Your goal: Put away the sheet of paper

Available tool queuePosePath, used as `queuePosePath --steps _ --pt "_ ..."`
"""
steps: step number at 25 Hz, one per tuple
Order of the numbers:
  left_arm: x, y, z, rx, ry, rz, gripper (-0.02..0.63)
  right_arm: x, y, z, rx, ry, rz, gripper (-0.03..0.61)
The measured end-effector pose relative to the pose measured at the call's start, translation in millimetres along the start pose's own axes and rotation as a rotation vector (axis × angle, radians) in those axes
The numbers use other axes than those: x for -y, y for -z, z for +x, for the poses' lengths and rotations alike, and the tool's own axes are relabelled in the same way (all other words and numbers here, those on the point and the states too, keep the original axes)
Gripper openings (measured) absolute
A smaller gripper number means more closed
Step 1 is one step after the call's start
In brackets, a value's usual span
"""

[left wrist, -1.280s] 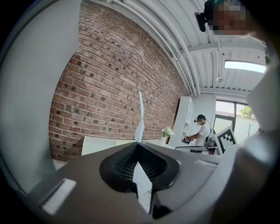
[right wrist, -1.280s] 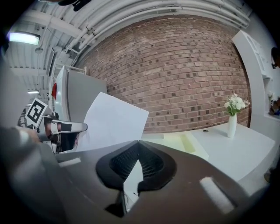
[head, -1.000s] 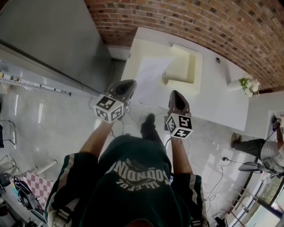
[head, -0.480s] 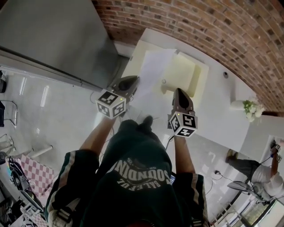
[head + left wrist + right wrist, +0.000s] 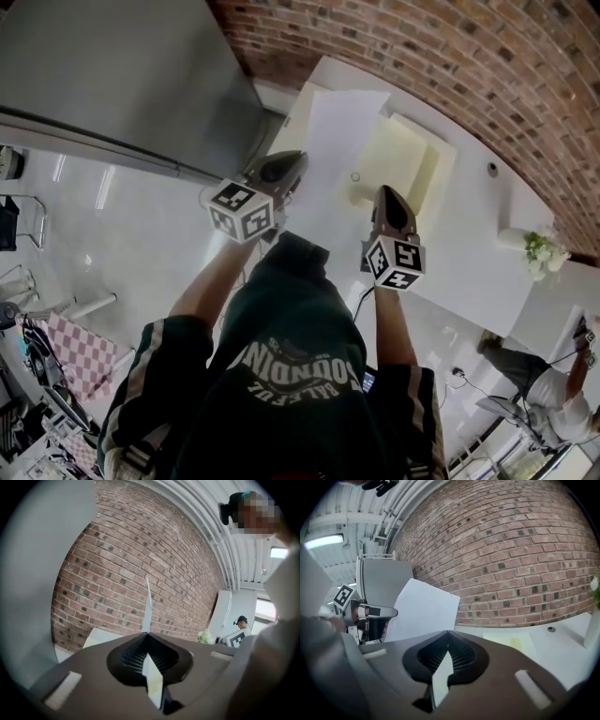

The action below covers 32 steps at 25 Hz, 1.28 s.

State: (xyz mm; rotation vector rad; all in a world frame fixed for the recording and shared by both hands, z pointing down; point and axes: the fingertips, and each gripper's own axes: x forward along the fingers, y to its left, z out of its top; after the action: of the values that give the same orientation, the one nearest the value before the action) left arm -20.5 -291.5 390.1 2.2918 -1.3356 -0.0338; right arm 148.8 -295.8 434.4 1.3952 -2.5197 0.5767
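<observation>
— Paper first: where is the sheet of paper (image 5: 337, 131)?

— Up in the air between the two grippers. From the head view it hangs over the left end of the white table (image 5: 469, 253) and covers part of the pale yellow tray (image 5: 412, 155) that lies there.

— What is the left gripper (image 5: 298, 157) doing?

— Its jaws are pressed together on the sheet's left edge. In its own view the paper shows edge-on, a thin white line rising from the jaw tips against the brick wall (image 5: 140, 550).

— And the right gripper (image 5: 386, 191)?

— It is pinched on the sheet too, at the near right side. In its view a strip of paper sits between the closed jaws, and the rest spreads up and to the left, toward the other gripper.

— Does the paper touch the table?

— I cannot tell from above; in the right gripper view it stands clear in front of the wall.
</observation>
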Motion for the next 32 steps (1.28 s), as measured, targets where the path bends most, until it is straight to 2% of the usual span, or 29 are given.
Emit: queuePosePath --steps 9,18,32 --pt "-18 3 40 -0.034 0.055 -0.034 0.011 16 -2 25 -0.023 0.02 -0.014 0.0" --pt "-25 5 68 -0.042 0.098 -0.13 0.011 34 16 35 -0.064 0.065 0.02 0.0" --pt "-57 64 113 -0.185 0.112 -0.207 0.011 51 43 36 -0.109 0.13 0.067 0.0"
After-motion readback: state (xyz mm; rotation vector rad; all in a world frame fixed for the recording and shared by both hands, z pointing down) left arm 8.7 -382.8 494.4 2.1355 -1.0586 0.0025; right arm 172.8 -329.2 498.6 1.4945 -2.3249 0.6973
